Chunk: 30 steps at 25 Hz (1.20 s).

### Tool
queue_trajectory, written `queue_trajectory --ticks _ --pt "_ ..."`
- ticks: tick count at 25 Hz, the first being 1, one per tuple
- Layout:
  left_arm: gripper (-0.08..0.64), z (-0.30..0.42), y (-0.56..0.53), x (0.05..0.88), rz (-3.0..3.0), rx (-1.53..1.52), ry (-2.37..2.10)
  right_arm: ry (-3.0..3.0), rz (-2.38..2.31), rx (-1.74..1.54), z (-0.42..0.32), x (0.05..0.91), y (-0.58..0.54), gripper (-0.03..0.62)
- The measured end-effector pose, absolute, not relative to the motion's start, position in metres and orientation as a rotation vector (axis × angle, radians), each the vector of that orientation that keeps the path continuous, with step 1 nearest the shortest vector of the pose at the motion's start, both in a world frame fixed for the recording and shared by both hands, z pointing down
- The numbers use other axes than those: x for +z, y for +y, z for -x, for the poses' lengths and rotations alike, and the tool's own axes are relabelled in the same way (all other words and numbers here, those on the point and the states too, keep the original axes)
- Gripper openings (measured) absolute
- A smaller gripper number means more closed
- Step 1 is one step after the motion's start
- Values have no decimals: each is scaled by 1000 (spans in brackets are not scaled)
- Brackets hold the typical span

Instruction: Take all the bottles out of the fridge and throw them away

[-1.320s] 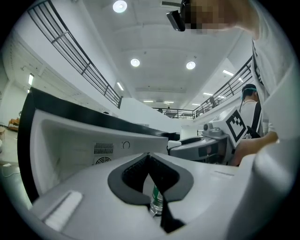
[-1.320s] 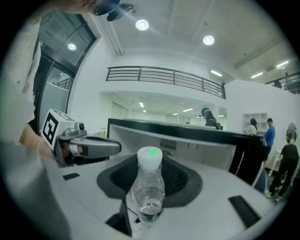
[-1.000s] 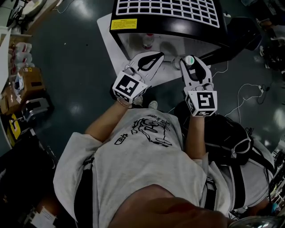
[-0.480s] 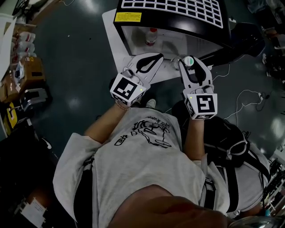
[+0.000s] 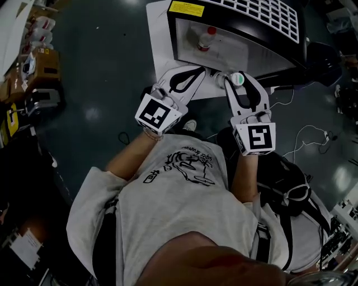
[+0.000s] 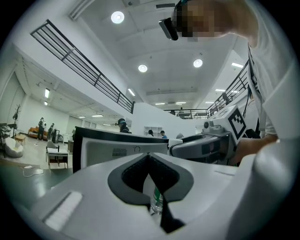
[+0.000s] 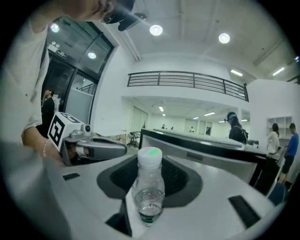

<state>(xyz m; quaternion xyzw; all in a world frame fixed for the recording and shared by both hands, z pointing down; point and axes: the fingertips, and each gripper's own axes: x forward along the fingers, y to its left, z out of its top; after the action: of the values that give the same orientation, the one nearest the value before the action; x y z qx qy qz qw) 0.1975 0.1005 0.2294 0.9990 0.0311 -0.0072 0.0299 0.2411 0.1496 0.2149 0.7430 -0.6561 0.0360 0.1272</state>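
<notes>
Just backed the right gripper (image 5: 240, 84) and the left gripper (image 5: 196, 71) a bit away from the mouth of the black fridge with the white grille top (image 5: 246, 14), compared with a second ago, sliding toward its left edge too. Same grip throughout. Got the right gripper clamped on a clear plastic bottle with a green-dotted white cap (image 7: 149, 185), jaws roughly half open around its body, just outside the fridge mouth by the look of it. So counting that one as out, probably headed for the bin. Not done though: still seeing a clear red-capped bottle (image 5: 206, 38) standing inside the fridge. Holding the gripped bottle upright, long axis vertical, cap pointing up at the head camera. Keeping the left gripper shut tip to tip, also just in front of the fridge. Spotting a sliver of green-labelled bottle (image 6: 157, 200) through its slit, no telling whether pinched.
</notes>
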Motion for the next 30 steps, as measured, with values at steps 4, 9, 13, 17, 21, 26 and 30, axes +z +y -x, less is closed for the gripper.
queue_trajectory --ticks 4,9,13,17,21,26,30 --pt "9 -178 87 228 -3089 -13 58 -1947 -2131 96 -223 211 135 158" --pt "9 -152 69 224 -3089 -20 15 -1988 -2092 91 -198 205 115 158" --pt "9 -126 55 220 -3075 -6 -25 -2018 -2062 74 -173 200 98 158" --pt "9 -99 41 218 -3069 -5 -62 -2055 -2027 64 -147 197 82 158" --pt "9 -74 24 216 -3073 -23 -89 -2081 -1997 55 -121 196 63 158" --pt "9 -39 -1 213 -3045 -6 -172 -2135 -1946 46 -88 194 34 158" --pt "9 -14 -19 216 -3092 -45 -201 -2171 -1906 40 -64 197 14 158"
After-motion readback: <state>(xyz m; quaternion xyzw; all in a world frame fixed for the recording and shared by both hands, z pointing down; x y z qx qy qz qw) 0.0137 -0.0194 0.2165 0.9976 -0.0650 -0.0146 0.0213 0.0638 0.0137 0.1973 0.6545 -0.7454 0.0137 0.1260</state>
